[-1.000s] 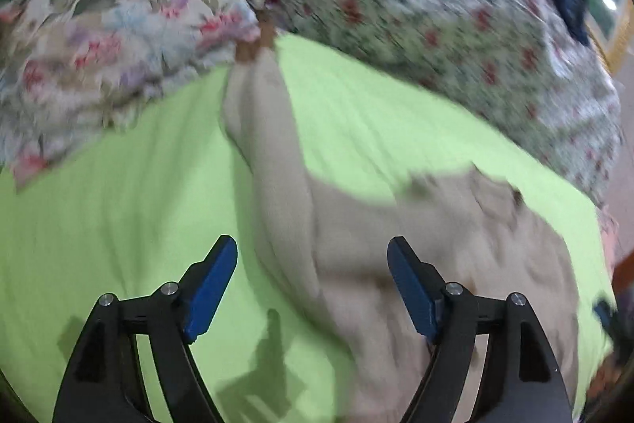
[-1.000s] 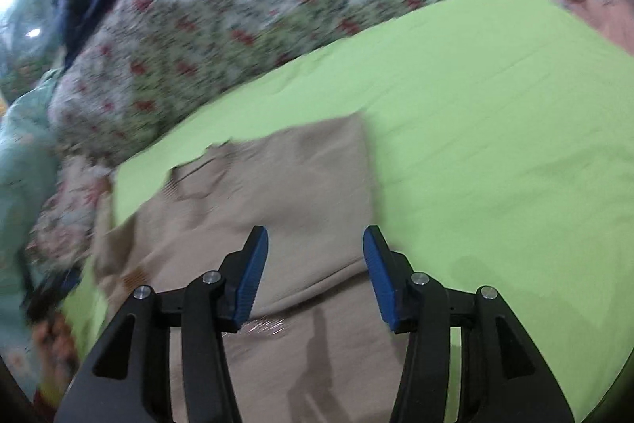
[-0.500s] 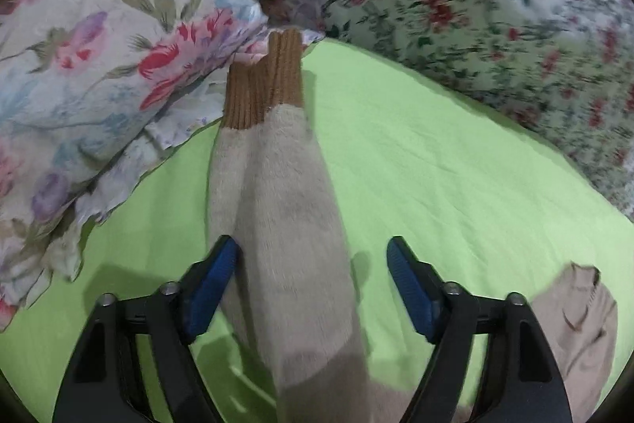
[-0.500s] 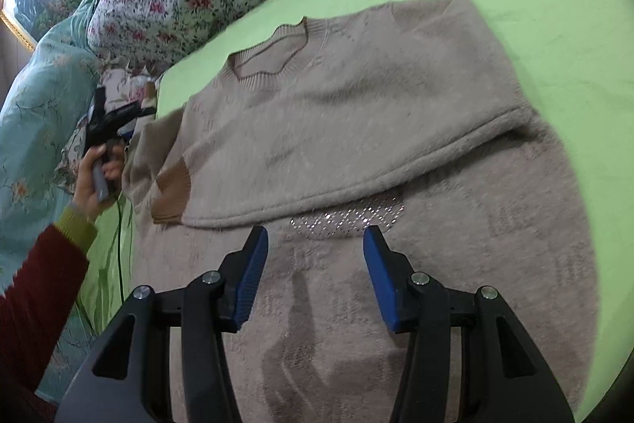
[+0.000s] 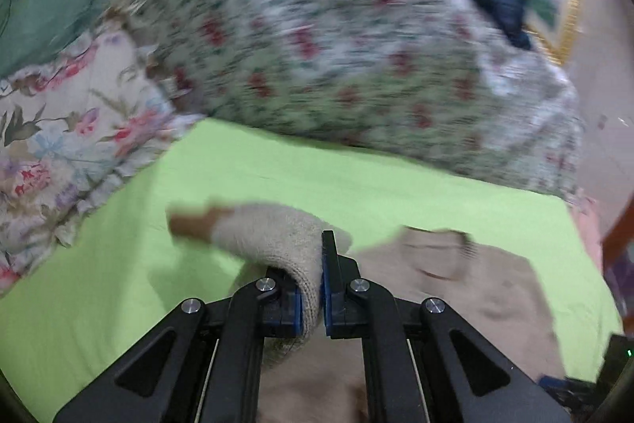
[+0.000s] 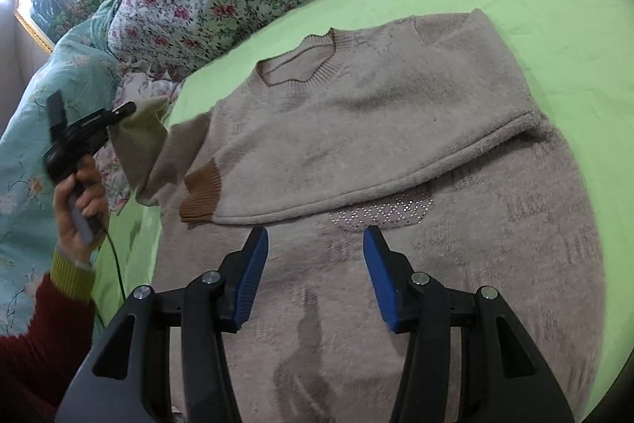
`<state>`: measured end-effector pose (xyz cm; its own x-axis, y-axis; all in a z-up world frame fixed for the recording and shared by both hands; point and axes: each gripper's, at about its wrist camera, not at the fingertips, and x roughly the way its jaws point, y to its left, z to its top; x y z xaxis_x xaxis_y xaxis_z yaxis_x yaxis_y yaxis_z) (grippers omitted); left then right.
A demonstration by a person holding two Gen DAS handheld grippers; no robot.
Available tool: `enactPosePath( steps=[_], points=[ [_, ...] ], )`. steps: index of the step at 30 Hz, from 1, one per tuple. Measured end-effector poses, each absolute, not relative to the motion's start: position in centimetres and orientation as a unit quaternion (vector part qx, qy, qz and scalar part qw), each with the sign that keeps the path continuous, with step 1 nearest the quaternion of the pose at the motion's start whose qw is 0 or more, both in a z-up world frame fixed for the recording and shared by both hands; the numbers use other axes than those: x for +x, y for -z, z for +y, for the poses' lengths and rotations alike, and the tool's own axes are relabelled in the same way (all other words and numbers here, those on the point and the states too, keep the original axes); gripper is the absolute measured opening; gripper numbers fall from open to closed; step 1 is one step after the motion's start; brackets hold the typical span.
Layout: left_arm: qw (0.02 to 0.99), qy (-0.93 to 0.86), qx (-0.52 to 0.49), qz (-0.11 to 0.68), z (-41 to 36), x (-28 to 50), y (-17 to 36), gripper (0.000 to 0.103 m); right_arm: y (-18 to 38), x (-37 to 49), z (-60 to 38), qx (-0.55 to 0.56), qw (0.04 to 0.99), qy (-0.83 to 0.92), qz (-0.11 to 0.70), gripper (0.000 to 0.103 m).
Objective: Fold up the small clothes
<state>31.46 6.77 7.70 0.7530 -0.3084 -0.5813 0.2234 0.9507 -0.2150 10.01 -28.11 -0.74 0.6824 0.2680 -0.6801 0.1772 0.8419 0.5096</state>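
The beige sweater [image 6: 376, 145] lies flat on the bed [image 6: 554, 6], on its green sheet, neck toward the far side. Its right sleeve is already folded across the chest, with the brown cuff [image 6: 200, 195] at the left. The left claw [image 5: 313, 288] is closed on the left sleeve [image 5: 277, 244] and holds it above the sheet, at the left of the sweater body. The right claw [image 6: 315, 276] hangs wide and empty over the near part. I judge the step is folding the left sleeve; next it must be carried across the chest and laid flat.
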Motion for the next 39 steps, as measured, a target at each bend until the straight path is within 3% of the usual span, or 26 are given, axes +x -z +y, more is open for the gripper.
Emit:
enactPosePath(
  steps=[7, 15, 18, 19, 20, 22, 24, 32, 39],
  points=[
    [0.927, 0.222, -0.008, 0.303, -4.5, 25.5, -7.5, 0.006, 0.6, 7.5, -30.1, 0.309, 0.872, -0.001, 0.381, 0.052],
    [0.889, 0.267, 0.095, 0.359, -15.0, 24.4, 0.1, 0.008, 0.9, 5.8, -33.0, 0.336, 0.867, 0.037, 0.367, 0.052],
    [0.871, 0.270, 0.127, 0.389, -16.4, 24.3, 2.7, 0.016, 0.5, 5.9, -33.1, 0.336, 0.868, 0.036, 0.365, 0.052],
    [0.867, 0.273, 0.130, 0.396, -16.6, 23.8, 3.2, 0.030, 0.3, 6.2, -33.0, 0.335, 0.868, 0.033, 0.364, 0.052],
    [0.863, 0.275, 0.132, 0.403, -16.5, 23.3, 3.6, 0.049, 0.2, 6.4, -32.9, 0.334, 0.869, 0.031, 0.363, 0.052],
    [0.865, 0.272, 0.134, 0.400, -15.6, 22.0, 3.7, 0.068, -0.4, 7.4, -32.3, 0.327, 0.873, 0.022, 0.360, 0.052],
    [0.868, 0.270, 0.130, 0.395, -14.1, 20.4, 3.3, 0.078, -0.8, 8.2, -31.7, 0.321, 0.877, 0.011, 0.357, 0.052],
    [0.892, 0.209, 0.081, 0.393, -3.6, 15.4, 1.4, 0.080, -2.1, 15.3, -25.8, 0.233, 0.894, -0.052, 0.380, 0.052],
    [0.894, 0.062, 0.049, 0.441, 4.7, 19.1, 3.6, 0.078, -2.4, 22.6, -17.5, 0.093, 0.899, -0.094, 0.417, 0.052]
  ],
)
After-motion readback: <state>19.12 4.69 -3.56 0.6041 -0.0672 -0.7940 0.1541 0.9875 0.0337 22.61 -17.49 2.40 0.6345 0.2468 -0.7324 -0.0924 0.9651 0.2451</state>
